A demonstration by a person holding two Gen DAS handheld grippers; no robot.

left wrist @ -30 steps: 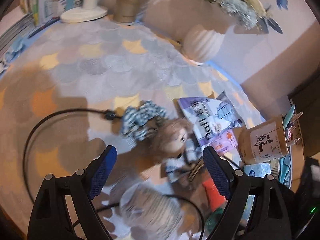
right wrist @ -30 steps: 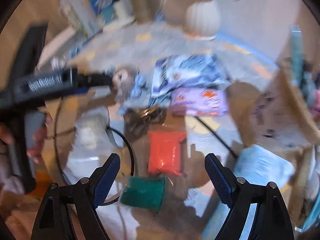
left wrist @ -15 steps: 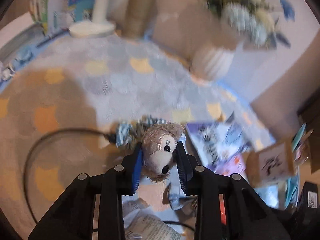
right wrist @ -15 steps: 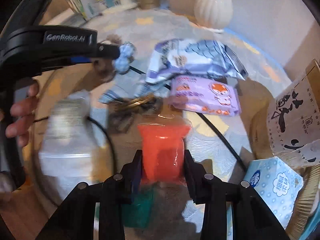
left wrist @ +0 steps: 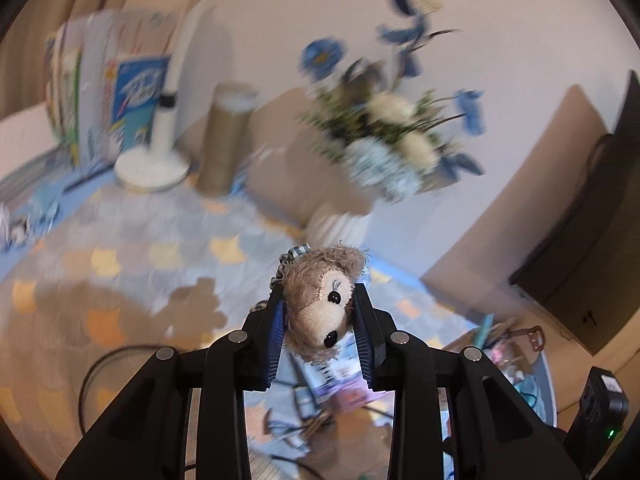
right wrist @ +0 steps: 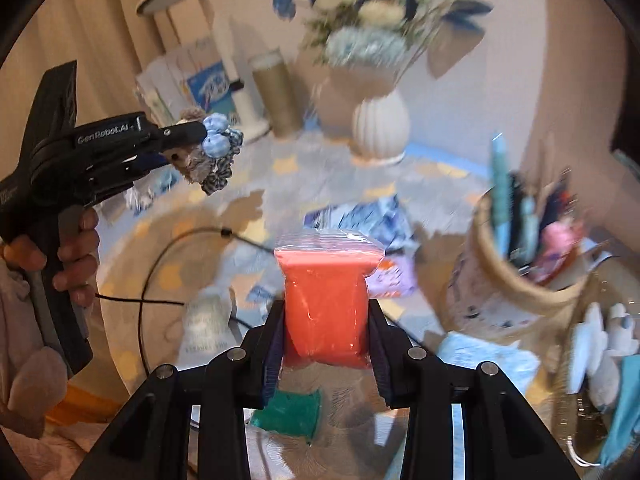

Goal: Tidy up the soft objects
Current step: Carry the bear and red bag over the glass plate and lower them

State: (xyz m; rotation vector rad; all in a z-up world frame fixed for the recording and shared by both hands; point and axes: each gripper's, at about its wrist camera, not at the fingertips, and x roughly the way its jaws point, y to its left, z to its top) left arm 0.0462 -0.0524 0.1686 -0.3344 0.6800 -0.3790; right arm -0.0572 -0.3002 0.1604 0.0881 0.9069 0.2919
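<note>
Left hand-held gripper clamps plush bear — tilted downward.

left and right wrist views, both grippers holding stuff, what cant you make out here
- Plush toy, left wrist view: the left gripper clamps its head; the fingers hide its body.
- Red pouch, right wrist view: the right gripper hides its lower edge; contents unclear.
- Green pouch, right wrist view: mostly behind the gripper.
- Flowers and books, left wrist view: motion blur, print unreadable.
- Pen holder, right wrist view: contents blurred.
</note>
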